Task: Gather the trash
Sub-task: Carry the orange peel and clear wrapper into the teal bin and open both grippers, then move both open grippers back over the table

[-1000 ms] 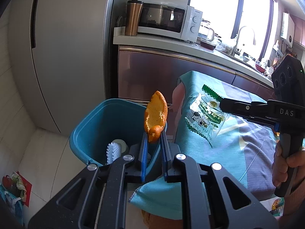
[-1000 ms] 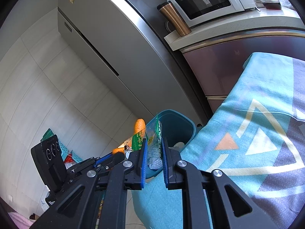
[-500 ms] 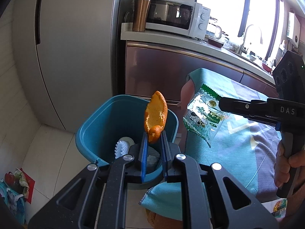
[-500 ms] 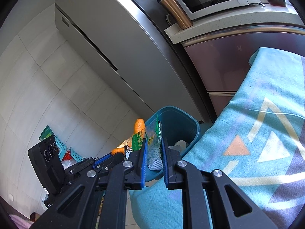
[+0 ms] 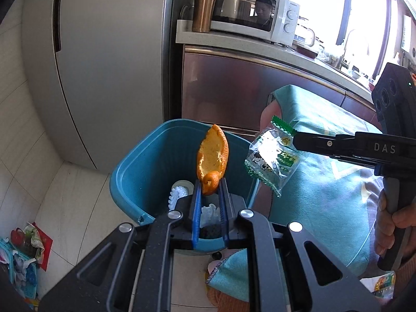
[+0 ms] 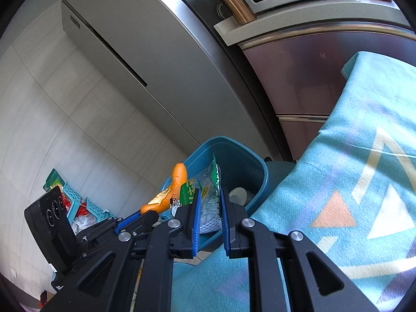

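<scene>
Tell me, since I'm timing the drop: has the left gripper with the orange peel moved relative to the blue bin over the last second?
Yes. The left gripper has come forward over the blue bin; the orange peel now hangs above its opening.

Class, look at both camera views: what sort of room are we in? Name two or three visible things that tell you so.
Most likely a home kitchen. A microwave stands on a countertop beside a tall grey refrigerator, and a sink tap shows by the window further along.

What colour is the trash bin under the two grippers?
The trash bin is teal blue, inside and outside. It shows best in the left wrist view.
</scene>
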Action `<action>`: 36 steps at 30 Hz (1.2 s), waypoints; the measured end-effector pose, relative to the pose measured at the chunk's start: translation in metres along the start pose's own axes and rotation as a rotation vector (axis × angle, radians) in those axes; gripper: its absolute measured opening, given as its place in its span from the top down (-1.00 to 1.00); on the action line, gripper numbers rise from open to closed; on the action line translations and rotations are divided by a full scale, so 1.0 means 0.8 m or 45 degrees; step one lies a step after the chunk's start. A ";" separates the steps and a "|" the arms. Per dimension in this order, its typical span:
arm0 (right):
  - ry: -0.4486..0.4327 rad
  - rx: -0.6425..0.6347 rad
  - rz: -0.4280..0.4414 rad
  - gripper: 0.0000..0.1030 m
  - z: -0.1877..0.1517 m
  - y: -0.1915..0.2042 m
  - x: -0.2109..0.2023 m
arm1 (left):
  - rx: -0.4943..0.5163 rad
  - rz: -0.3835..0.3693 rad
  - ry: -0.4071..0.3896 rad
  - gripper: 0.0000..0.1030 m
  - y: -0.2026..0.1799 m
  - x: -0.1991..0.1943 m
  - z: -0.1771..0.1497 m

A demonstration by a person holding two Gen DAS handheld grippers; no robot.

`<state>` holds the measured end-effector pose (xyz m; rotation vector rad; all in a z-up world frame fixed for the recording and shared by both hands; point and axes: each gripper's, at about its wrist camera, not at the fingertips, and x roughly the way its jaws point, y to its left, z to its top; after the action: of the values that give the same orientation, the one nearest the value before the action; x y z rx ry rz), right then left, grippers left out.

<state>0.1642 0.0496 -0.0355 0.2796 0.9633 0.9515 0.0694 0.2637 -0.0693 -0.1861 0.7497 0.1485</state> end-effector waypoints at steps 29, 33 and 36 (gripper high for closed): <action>0.091 -0.053 -0.111 0.66 0.011 0.012 0.058 | -0.059 0.043 0.080 0.74 0.014 0.050 -0.002; 0.074 -0.050 -0.102 0.60 0.009 0.006 0.052 | -0.059 0.024 0.061 0.74 0.012 0.041 -0.002; 0.066 -0.049 -0.097 0.58 0.005 0.003 0.043 | -0.052 -0.009 0.030 0.74 0.005 0.030 -0.001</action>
<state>0.1736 0.0788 -0.0519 0.1856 0.9952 0.9105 0.0851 0.2689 -0.0869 -0.2297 0.7698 0.1554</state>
